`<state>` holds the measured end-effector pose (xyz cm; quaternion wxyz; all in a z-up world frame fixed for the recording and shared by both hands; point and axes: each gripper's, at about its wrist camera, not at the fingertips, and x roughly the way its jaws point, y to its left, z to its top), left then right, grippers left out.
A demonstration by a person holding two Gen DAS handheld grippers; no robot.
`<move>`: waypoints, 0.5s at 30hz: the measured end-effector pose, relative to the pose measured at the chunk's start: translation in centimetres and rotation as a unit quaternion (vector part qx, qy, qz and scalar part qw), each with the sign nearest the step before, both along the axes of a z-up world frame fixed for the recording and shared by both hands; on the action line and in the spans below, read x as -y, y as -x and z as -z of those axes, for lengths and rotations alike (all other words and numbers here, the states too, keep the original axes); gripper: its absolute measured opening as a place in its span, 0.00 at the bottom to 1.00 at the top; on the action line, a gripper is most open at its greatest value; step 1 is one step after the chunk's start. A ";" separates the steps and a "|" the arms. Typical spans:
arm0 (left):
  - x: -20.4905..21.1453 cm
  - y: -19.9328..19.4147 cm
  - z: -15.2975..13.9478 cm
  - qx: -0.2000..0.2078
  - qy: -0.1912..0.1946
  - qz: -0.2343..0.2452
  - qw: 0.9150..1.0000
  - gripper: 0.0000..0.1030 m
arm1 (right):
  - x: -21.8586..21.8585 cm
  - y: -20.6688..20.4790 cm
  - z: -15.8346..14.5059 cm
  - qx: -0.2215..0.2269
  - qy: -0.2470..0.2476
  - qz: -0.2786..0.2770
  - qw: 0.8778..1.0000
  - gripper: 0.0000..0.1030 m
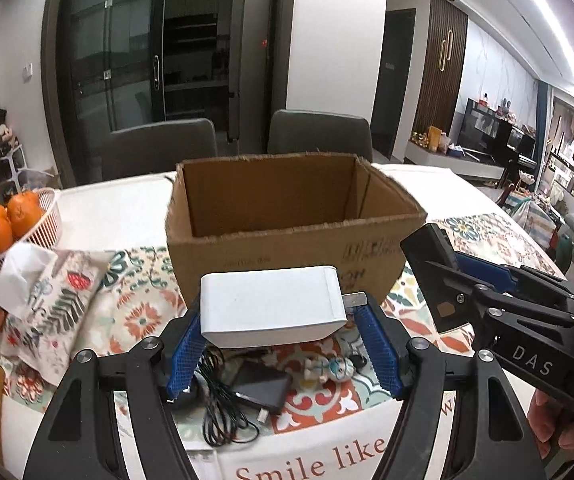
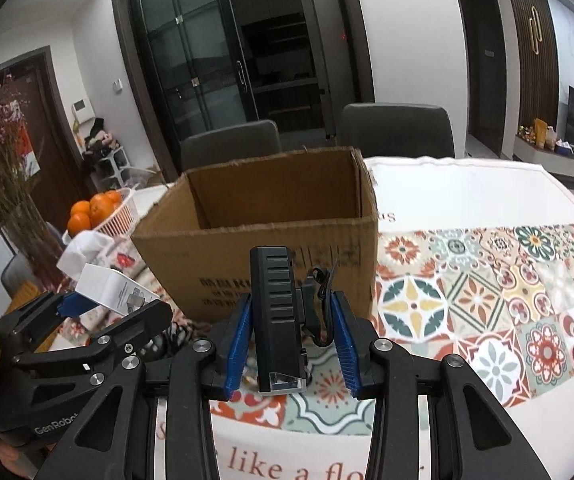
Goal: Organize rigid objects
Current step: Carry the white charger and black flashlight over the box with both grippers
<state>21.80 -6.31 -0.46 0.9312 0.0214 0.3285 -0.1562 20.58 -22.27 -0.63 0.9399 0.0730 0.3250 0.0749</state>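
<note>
Left claw (image 1: 283, 354) clamped on white charger (image 1: 273, 306), right claw (image 2: 291, 350) clamped on black device (image 2: 277, 316).

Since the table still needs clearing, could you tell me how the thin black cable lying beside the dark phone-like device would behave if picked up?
The thin black cable lies in loose loops, so it is probably floppy and would dangle and uncoil. It looks light. Its strands overlap the dark device, so lifting it might drag or snag that.

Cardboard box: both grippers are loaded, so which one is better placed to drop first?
Probably left. The left gripper holds the white charger centred before the cardboard box; the right gripper, holding the black device, sits off-centre.
</note>
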 end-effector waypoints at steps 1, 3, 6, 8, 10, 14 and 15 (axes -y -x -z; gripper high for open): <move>-0.1 -0.1 -0.2 0.001 0.000 0.001 1.000 0.69 | -0.1 -0.1 -0.2 0.003 -0.001 0.000 1.000 0.38; -0.2 -0.5 -0.8 0.002 0.004 0.003 1.000 0.69 | -0.2 -0.3 -0.9 0.010 0.000 0.000 1.000 0.38; -0.3 -0.9 -1.5 0.004 0.004 0.003 1.000 0.69 | -0.5 -0.6 -1.8 0.016 0.000 -0.002 1.000 0.38; -0.3 -1.3 -2.0 0.005 0.003 0.004 1.000 0.69 | -0.5 -0.9 -2.3 0.021 0.001 -0.002 1.000 0.38; -0.4 -1.8 -2.5 0.003 -0.003 -0.002 1.000 0.69 | -0.6 -1.3 -2.8 0.026 0.004 -0.002 1.000 0.38; -0.5 -2.5 -3.6 0.013 -0.009 -0.002 1.000 0.69 | -0.8 -2.1 -3.9 0.034 0.009 0.001 0.999 0.38; -0.5 -2.8 -3.9 0.014 -0.011 -0.001 1.000 0.69 | -0.9 -2.3 -4.2 0.037 0.010 0.001 0.999 0.38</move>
